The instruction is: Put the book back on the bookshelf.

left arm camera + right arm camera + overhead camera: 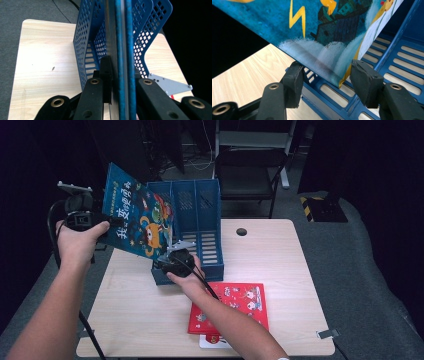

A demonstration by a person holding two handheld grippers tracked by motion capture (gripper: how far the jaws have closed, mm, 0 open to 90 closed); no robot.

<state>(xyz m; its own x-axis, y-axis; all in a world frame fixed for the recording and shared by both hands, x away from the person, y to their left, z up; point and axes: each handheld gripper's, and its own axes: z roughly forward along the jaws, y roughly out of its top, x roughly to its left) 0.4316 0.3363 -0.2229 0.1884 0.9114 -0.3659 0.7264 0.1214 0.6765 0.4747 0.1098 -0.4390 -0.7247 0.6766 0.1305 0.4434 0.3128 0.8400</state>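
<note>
- High view: the left gripper [102,222] is raised at the table's left side and clamps the left edge of a blue picture book [137,212], which hangs tilted in the air with its lower right corner over the front of a blue file rack [210,220].
- Left gripper view: the book [123,50] runs edge-on between the two black jaws, which are pressed together on it; the perforated walls of the file rack [82,45] stand just beyond.
- Right gripper view: the book's lower corner [332,62] sits between the parted jaws of the right gripper [325,82], and neither pad presses on it; the slotted base of the rack [402,62] lies beneath.
- In the high view the right gripper [170,255] is at the rack's front left corner, right under the book's low corner.
- The rack's upright compartments hold nothing that can be seen; the book's corner is just above the leftmost one.
- A red book [235,307] lies flat on the wooden table [280,260], near the front edge, with a white card [212,341] poking out below it.
- The blue cover carries large yellow Chinese characters and cartoon monsters; the characters are too small to read reliably.
</note>
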